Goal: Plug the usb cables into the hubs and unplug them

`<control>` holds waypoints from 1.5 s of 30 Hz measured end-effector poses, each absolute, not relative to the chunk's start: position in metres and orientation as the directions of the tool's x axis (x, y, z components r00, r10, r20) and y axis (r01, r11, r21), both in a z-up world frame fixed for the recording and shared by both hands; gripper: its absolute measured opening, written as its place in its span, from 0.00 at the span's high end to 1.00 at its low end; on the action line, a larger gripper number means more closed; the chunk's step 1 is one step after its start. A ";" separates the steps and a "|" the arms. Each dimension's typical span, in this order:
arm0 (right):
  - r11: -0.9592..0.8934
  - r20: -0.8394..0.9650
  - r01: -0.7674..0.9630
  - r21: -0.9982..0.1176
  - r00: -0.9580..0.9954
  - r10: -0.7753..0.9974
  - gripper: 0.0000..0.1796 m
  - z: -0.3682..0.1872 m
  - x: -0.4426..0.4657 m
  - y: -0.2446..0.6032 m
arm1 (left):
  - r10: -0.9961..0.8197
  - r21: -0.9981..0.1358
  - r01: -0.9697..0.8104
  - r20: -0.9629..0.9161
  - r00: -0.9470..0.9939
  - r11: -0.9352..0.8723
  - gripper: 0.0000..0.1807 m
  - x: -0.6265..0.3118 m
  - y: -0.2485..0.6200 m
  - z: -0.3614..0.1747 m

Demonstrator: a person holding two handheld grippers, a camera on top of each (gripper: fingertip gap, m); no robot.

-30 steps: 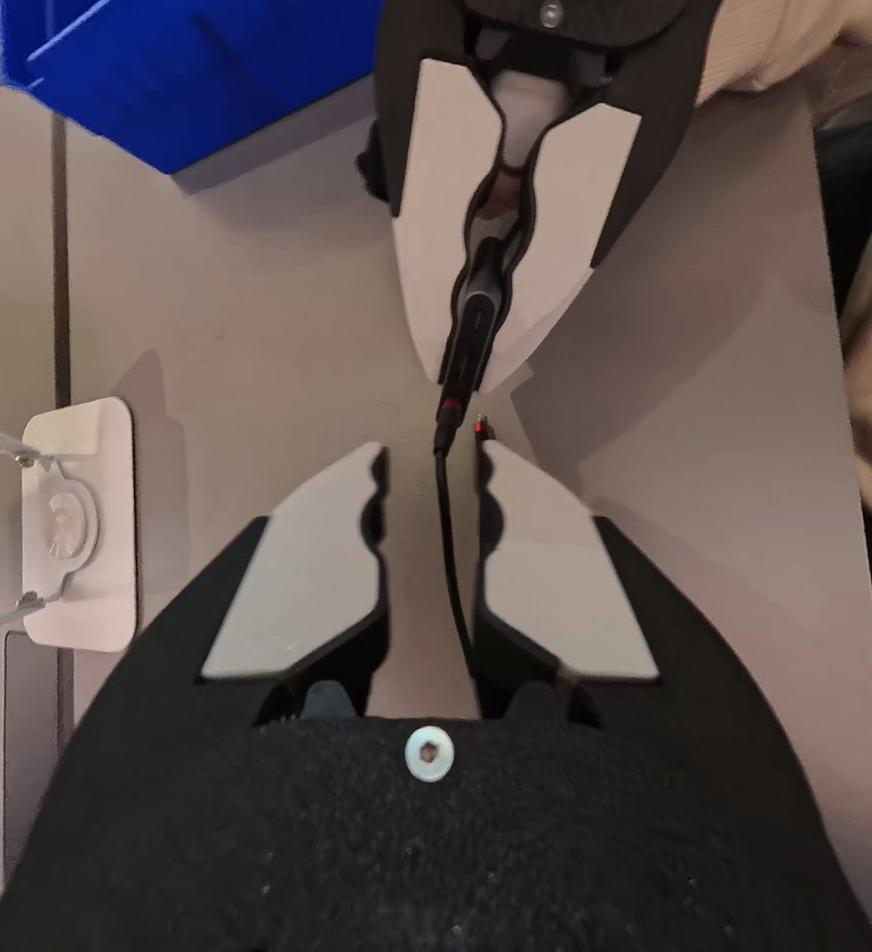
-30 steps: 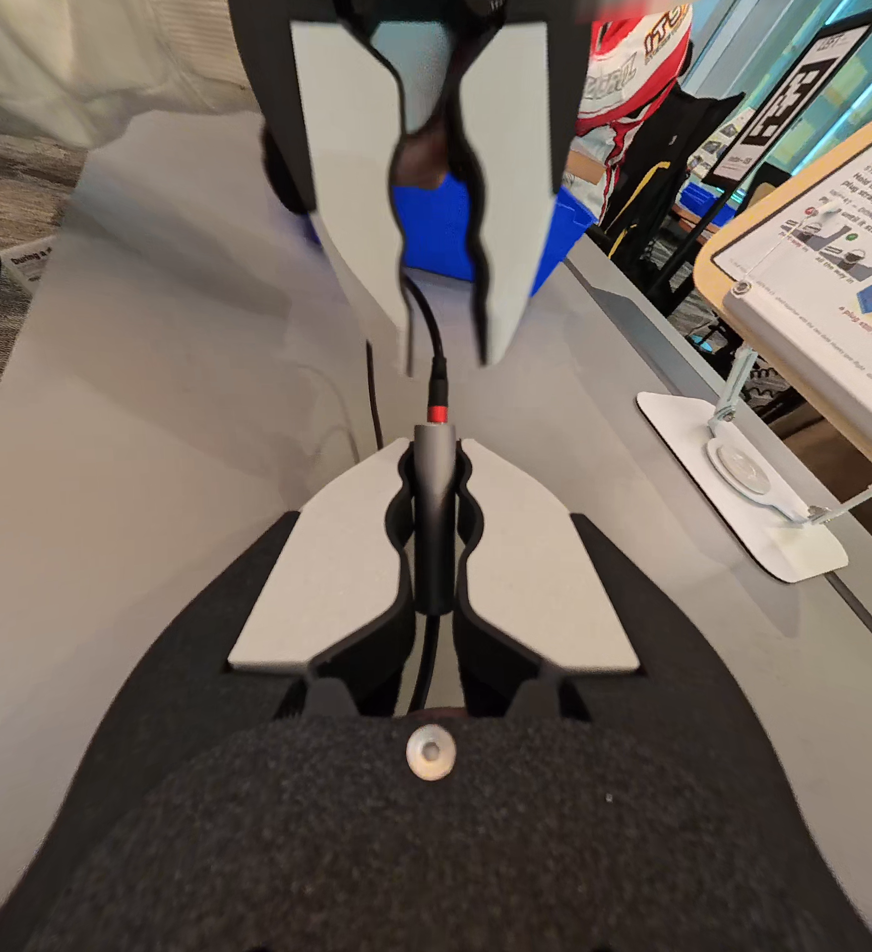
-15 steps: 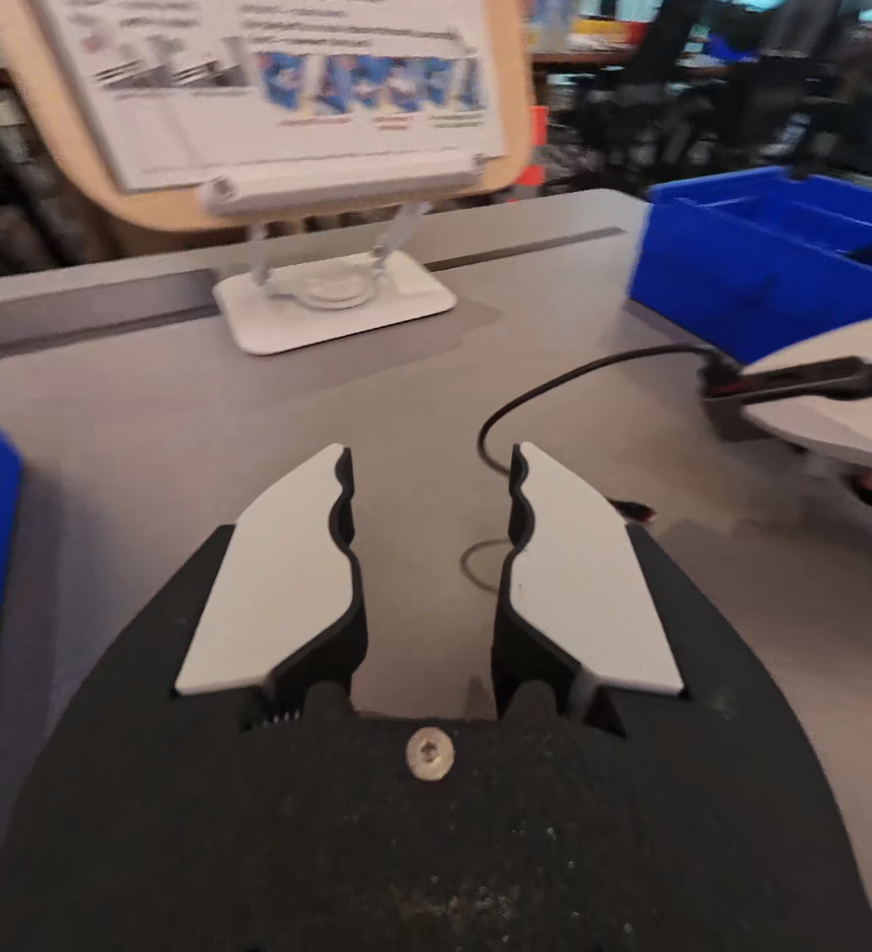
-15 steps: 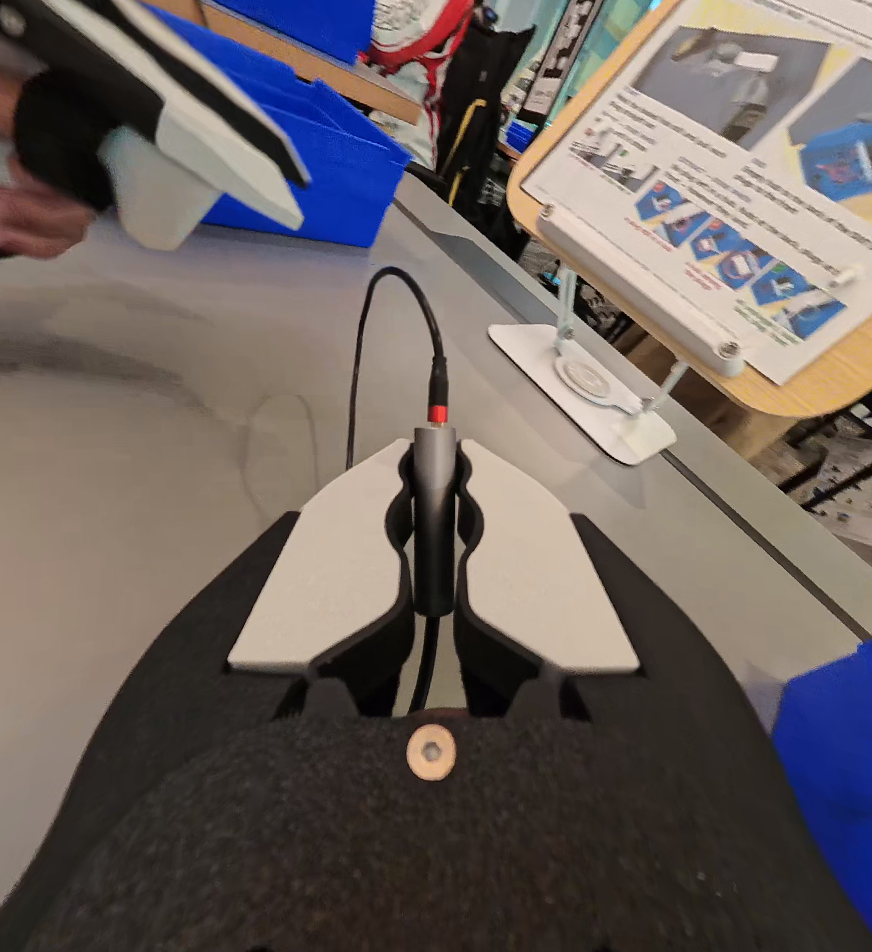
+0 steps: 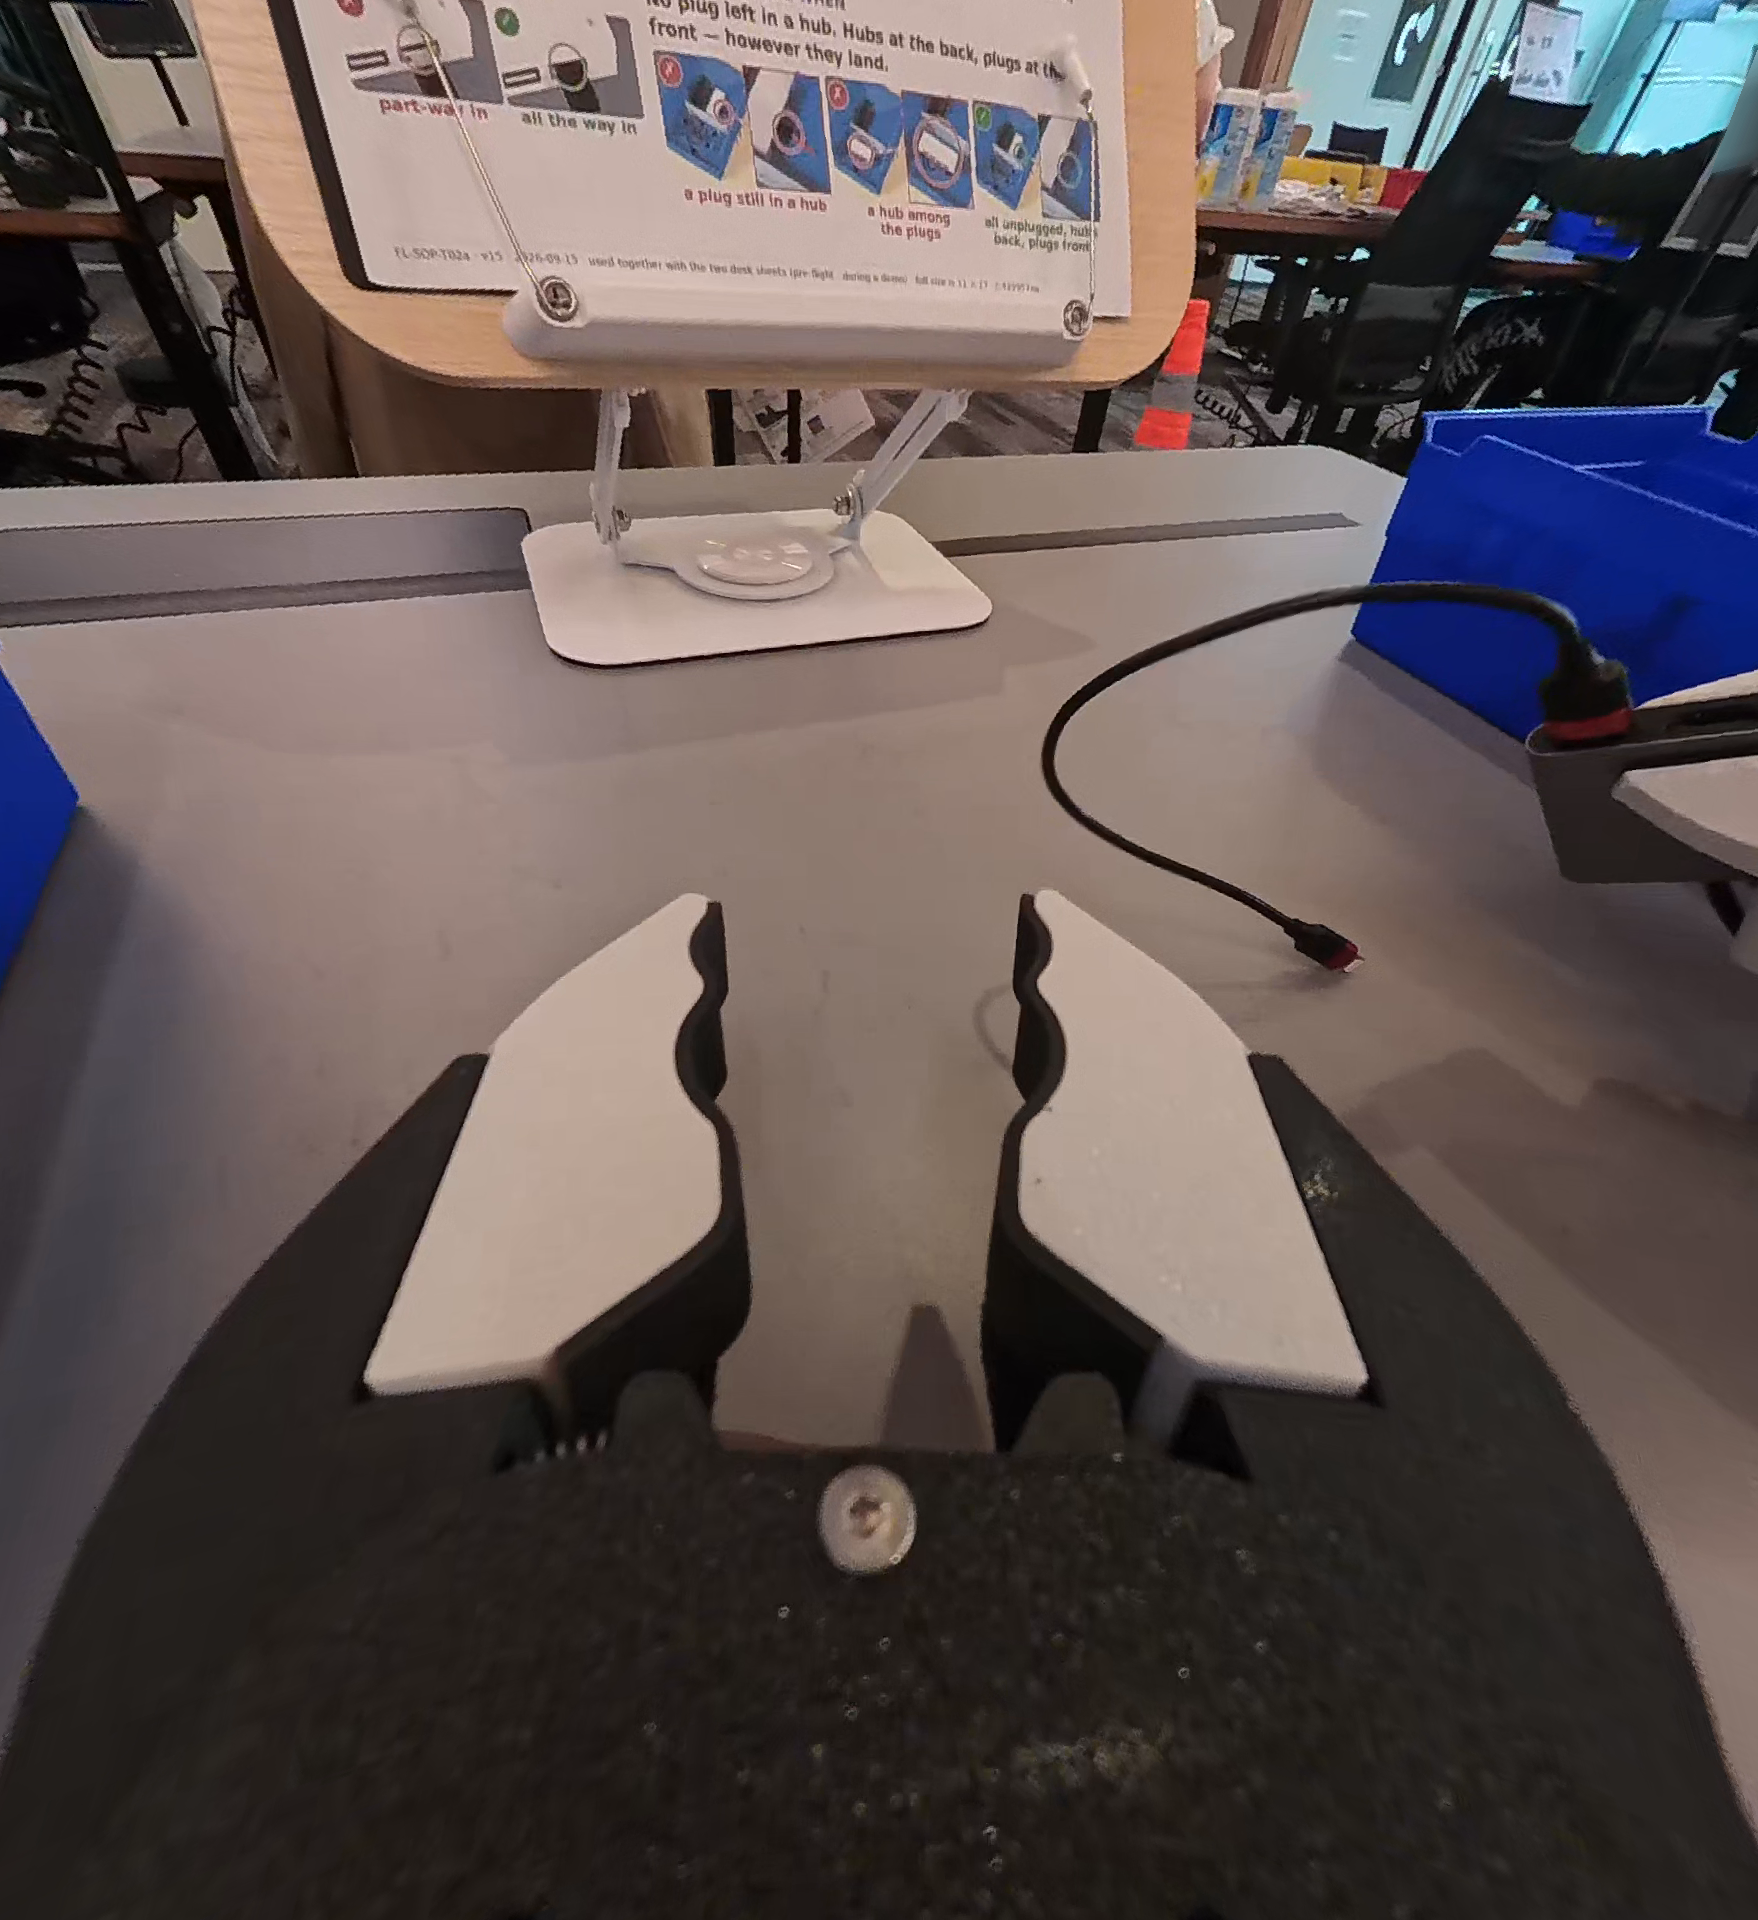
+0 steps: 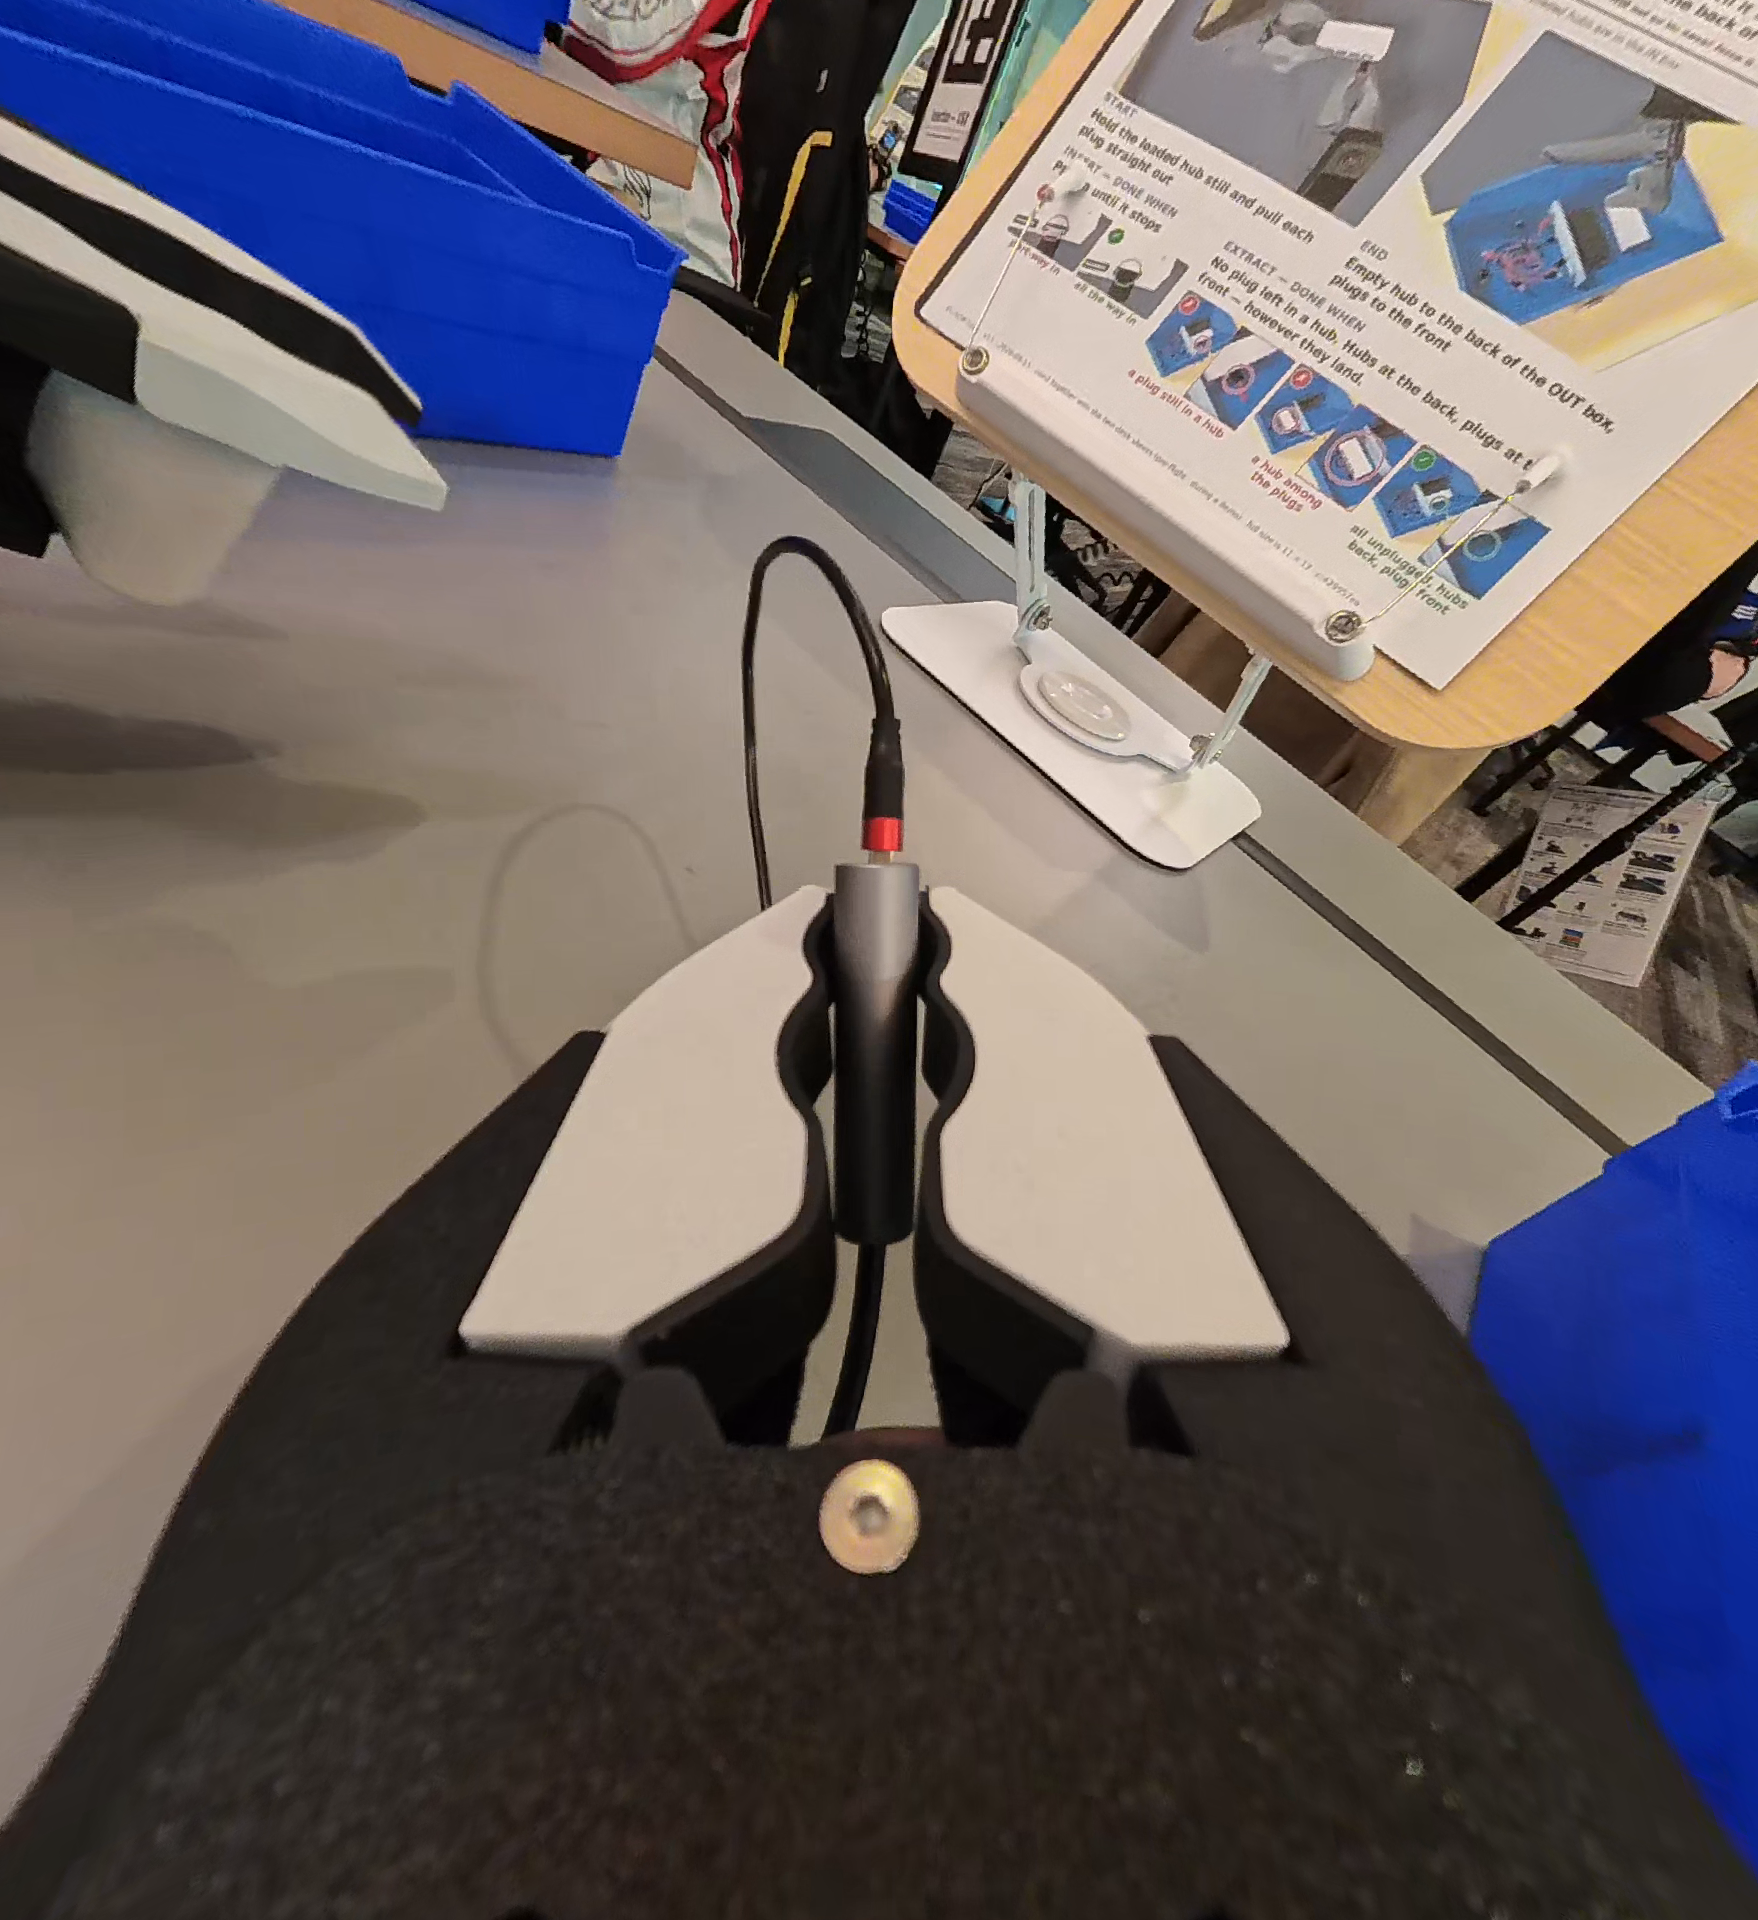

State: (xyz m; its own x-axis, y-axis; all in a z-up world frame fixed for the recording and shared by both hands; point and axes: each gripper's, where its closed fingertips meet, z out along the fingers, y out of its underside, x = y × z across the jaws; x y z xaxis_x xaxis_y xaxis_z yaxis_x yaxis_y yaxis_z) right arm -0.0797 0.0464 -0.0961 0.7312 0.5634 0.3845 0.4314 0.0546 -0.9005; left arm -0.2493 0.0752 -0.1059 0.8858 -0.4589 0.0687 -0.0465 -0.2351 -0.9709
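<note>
Right gripper is clamping the grey hub at frame centre; black cable is sitting plugged into its far end. Left gripper is hovering wide apart, holding nothing, over the grey table.

Bare grey tabletop lies open ahead of and between the left gripper's spread fingers. Farther ahead stands the white stand base; blue bins flank both sides. Right of the fingertips, a black cable loops across the surface.
</note>
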 end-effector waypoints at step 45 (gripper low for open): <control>-0.786 -0.099 0.541 -0.299 0.802 0.589 0.93 -0.089 0.227 0.161 | -0.529 -0.959 -0.153 -0.005 0.849 -0.238 0.70 -0.230 0.070 -0.115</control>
State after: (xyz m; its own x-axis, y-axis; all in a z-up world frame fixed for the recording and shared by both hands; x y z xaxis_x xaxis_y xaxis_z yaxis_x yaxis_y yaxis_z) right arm 0.2272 0.1606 -0.0887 0.8018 0.5893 -0.0987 0.5410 -0.7862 -0.2987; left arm -0.2304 0.0698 -0.1146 0.8488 -0.5287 -0.0046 -0.1534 -0.2379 -0.9591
